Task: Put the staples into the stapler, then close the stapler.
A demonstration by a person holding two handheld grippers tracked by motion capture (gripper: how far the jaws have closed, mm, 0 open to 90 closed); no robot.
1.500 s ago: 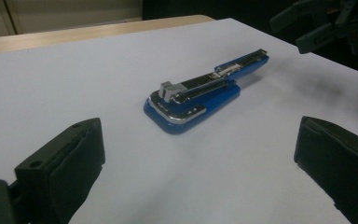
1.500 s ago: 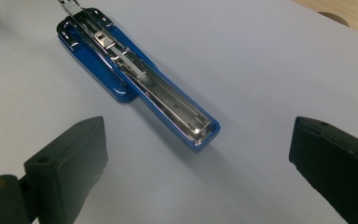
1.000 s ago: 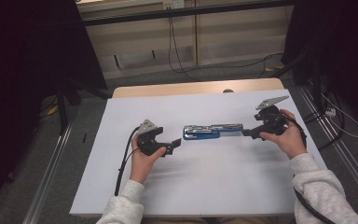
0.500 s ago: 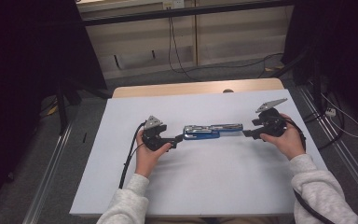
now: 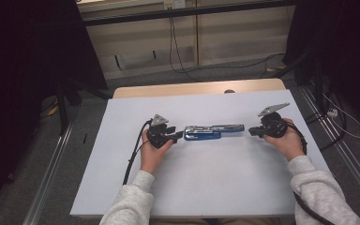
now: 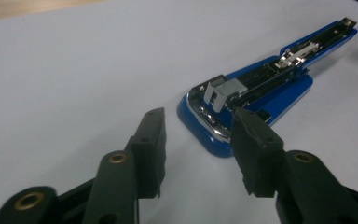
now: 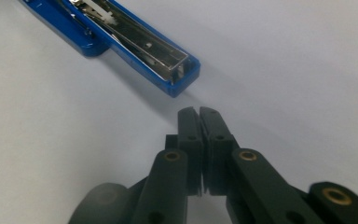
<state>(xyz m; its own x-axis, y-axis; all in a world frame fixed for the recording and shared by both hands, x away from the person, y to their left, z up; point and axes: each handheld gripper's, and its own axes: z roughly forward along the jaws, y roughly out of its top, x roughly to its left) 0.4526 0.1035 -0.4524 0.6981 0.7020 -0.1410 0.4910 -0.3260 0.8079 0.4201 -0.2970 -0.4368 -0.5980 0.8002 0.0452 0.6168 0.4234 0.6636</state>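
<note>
A blue stapler (image 5: 214,131) lies swung open flat across the middle of the white sheet, its metal staple channel facing up. My left gripper (image 5: 179,136) sits at the stapler's left end. In the left gripper view its jaws (image 6: 199,116) have just been closing and still stand apart, with the rounded blue end of the stapler (image 6: 265,84) just beyond them and untouched. My right gripper (image 5: 251,132) lies just off the stapler's right end. Its jaws (image 7: 199,112) have just closed together with nothing between them, a short gap from the stapler's tip (image 7: 182,70).
The white sheet (image 5: 206,187) covers a wooden table whose far edge (image 5: 197,88) shows bare. Cables run over the floor behind and at the right (image 5: 337,117). Dark curtains flank both sides. Metal rails run along the floor on either side of the table.
My left gripper has slid right, up to the stapler's left end, and its jaws have narrowed. The right hand has stayed in place while its jaws came together.
</note>
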